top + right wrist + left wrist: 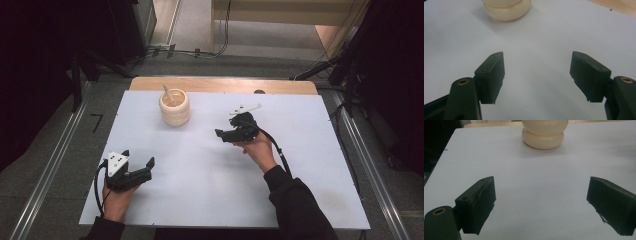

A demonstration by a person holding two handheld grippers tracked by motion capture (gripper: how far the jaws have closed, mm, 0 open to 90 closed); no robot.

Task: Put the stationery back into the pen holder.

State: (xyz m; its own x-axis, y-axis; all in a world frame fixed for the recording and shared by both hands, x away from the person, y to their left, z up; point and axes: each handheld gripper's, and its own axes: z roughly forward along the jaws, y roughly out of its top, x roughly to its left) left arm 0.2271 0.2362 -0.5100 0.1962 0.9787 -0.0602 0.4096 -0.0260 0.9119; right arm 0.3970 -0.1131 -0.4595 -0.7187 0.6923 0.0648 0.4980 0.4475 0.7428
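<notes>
High view shows us one cream, ridged pot [174, 108], round and smooth, with one pale stick [168, 94] leaning inside, standing toward the far left of the matte white tabletop [200, 165]. We hold two black claws: the left claw [137, 158] gapes empty near the front, and the right claw [225, 134] is spread open right of the pot

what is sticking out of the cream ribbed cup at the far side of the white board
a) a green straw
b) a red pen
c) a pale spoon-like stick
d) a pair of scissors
c: in the high view a pale stick leans out of the cream cup.
</notes>
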